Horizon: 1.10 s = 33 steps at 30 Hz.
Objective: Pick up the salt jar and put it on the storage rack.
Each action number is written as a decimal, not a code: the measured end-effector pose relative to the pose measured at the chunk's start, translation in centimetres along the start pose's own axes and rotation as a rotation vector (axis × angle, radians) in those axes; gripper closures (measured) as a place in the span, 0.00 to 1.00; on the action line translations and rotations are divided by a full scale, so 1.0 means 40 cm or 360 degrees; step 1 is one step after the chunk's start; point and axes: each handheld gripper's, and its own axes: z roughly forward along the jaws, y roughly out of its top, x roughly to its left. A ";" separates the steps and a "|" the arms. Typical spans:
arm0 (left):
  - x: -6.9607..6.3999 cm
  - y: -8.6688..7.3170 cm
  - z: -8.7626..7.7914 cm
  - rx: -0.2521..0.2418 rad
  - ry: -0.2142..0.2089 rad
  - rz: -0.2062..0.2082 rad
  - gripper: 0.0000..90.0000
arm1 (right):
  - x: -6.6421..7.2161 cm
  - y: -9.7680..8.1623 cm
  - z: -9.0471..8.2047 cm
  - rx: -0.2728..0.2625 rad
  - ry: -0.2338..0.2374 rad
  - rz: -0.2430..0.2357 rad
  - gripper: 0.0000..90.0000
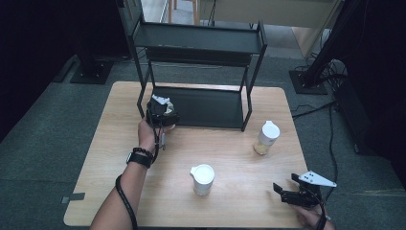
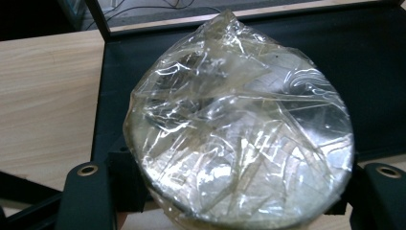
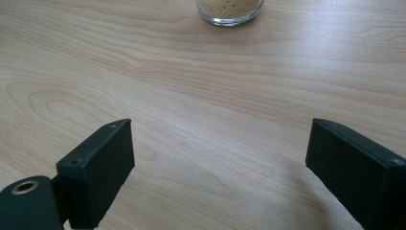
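My left gripper (image 1: pixel 162 115) is shut on a round container (image 2: pixel 239 139) whose top is covered with crinkled clear film. It holds the container at the front left corner of the black rack's lower shelf (image 1: pixel 201 105), and the dark shelf board (image 2: pixel 373 72) lies right behind the container in the left gripper view. My right gripper (image 1: pixel 287 188) rests low at the table's front right corner. Its jaws stand wide apart over bare wood, nothing between them (image 3: pixel 218 167).
A glass jar with a white lid and tan grains (image 1: pixel 266 138) stands right of the rack; its base (image 3: pixel 230 9) is ahead of the right gripper. A white lidded jug (image 1: pixel 202 178) stands at front centre. The wooden table (image 1: pixel 119 191) has free room at the left.
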 end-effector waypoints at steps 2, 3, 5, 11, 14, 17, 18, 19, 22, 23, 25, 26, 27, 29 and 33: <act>-0.001 0.003 0.006 0.0007 0.0004 0.0008 0.34 | 0.001 0.000 0.000 0.0000 0.0003 -0.0002 0.09; -0.001 0.003 0.009 0.0006 0.0006 0.0007 0.34 | 0.001 0.000 0.000 -0.0002 0.0009 -0.0008 0.08; 0.000 0.006 0.016 0.0017 0.0010 0.0011 0.34 | 0.002 0.000 0.000 -0.0002 0.0015 -0.0016 0.08; 0.002 0.015 0.038 0.0020 0.0015 -0.0005 0.34 | 0.004 0.000 0.001 0.0006 0.0009 -0.0021 0.07; 0.000 0.018 0.049 0.0014 0.0022 -0.0018 0.34 | 0.004 0.000 0.001 0.0008 0.0008 -0.0020 0.07; 0.000 0.023 0.058 0.0015 0.0035 -0.0015 0.34 | 0.005 0.000 0.002 0.0010 0.0006 -0.0025 0.07; 0.001 0.025 0.063 0.0005 0.0034 -0.0008 0.34 | 0.005 0.000 0.002 0.0009 0.0006 -0.0026 0.07; 0.001 0.026 0.066 -0.0003 0.0041 -0.0008 0.34 | 0.005 0.000 0.002 0.0009 0.0006 -0.0026 0.07; 0.004 0.032 0.075 -0.0005 0.0069 -0.0023 0.34 | 0.005 0.000 0.002 0.0010 0.0008 -0.0029 0.07; 0.006 0.034 0.078 -0.0002 0.0069 -0.0034 0.34 | 0.005 0.000 0.002 0.0010 0.0008 -0.0031 0.07; 0.007 0.036 0.082 0.0004 0.0070 -0.0042 0.34 | 0.005 0.000 0.002 0.0011 0.0006 -0.0029 0.07; 0.007 0.037 0.084 0.0002 0.0076 -0.0046 0.34 | 0.005 0.000 0.002 0.0012 0.0005 -0.0028 0.07; 0.006 0.038 0.087 -0.0003 0.0083 -0.0045 0.34 | 0.005 0.000 0.002 0.0012 0.0004 -0.0026 0.07; 0.007 0.041 0.090 -0.0012 0.0102 -0.0033 0.34 | 0.005 0.000 0.002 0.0011 0.0005 -0.0028 0.07; 0.012 0.046 0.095 0.0001 0.0091 -0.0047 0.34 | 0.005 0.000 0.001 0.0008 0.0005 -0.0021 0.07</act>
